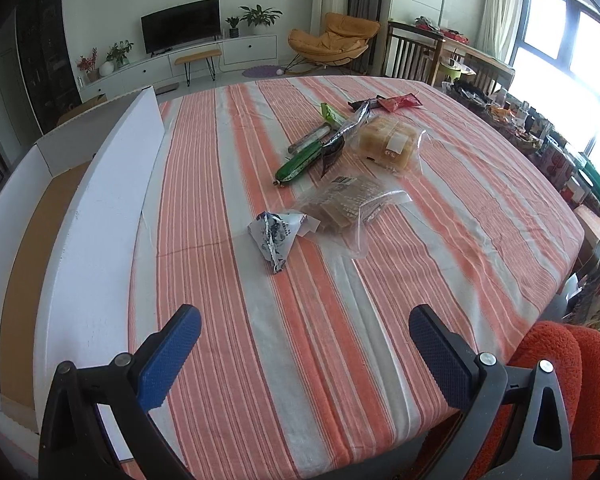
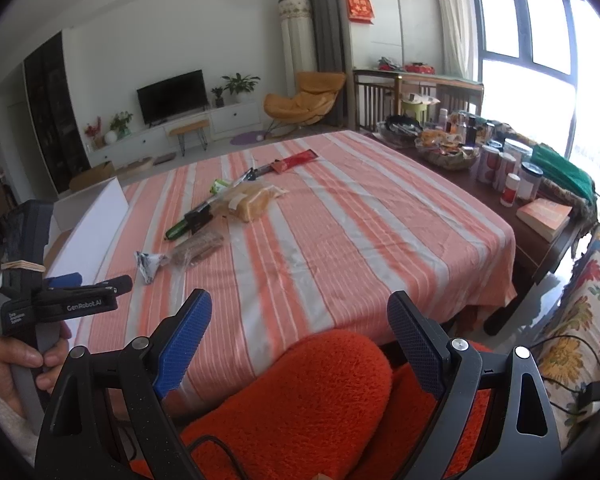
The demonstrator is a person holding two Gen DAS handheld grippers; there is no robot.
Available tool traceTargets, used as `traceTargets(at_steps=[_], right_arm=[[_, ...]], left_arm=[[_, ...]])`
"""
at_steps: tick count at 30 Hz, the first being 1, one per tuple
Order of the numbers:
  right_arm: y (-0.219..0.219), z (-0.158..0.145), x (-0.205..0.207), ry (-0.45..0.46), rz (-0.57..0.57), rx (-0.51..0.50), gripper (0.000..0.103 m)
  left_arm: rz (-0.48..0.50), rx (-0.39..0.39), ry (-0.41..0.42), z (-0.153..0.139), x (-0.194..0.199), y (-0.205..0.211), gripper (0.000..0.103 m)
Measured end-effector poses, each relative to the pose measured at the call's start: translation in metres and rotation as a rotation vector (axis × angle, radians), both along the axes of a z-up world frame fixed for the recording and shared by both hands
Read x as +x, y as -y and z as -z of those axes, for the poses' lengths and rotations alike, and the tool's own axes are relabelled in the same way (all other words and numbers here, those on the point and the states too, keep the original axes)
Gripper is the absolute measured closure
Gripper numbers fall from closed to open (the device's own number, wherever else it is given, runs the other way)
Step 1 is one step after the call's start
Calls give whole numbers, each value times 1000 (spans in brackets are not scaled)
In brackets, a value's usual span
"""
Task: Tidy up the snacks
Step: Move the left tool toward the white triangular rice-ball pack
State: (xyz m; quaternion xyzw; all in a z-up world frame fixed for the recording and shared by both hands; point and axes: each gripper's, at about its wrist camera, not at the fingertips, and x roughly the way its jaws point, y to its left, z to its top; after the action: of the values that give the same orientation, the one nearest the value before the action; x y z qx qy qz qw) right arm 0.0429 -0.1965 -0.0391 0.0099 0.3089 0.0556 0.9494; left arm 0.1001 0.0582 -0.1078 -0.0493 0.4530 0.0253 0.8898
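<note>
Loose snacks lie mid-table on the striped cloth [image 1: 300, 320]: a blue-and-white triangular packet [image 1: 275, 236], a clear bag of brown biscuits [image 1: 346, 204], a clear pack of yellow cake [image 1: 388, 140], a green stick pack [image 1: 296, 166], a dark stick pack [image 1: 340, 136] and a red sachet [image 1: 400, 103]. An open white box [image 1: 100, 208] with a brown floor stands at the left. My left gripper [image 1: 305, 354] is open and empty, hovering near the front edge, short of the snacks. My right gripper [image 2: 299, 338] is open and empty, above an orange chair cushion [image 2: 300, 400]. The same snacks [image 2: 240, 200] show farther off.
A person's hand [image 2: 16, 360] holds the left gripper's handle at lower left. A side table [image 2: 540, 216] at the right carries jars, bowls of snacks and a book. Wooden chairs, a floral cloth and a living room lie beyond.
</note>
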Motion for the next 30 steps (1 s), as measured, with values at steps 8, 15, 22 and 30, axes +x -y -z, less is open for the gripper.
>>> traceTargets(at_steps=[8,15,22,30], right_arm=[[13,-1,7,-15,9,17,11],[17,0,11,-25,12,29,11],[17,3,14,-33,13,34,11],[17,4,16,-38,10,38,11]], left_arm=[[-18,-7,-93,52,45,-13,0],[-47,16,-121,75,62,-20,0],[-47,26,-87,77,64,-18,0],[-54,33,-46,77,63,-17,0]])
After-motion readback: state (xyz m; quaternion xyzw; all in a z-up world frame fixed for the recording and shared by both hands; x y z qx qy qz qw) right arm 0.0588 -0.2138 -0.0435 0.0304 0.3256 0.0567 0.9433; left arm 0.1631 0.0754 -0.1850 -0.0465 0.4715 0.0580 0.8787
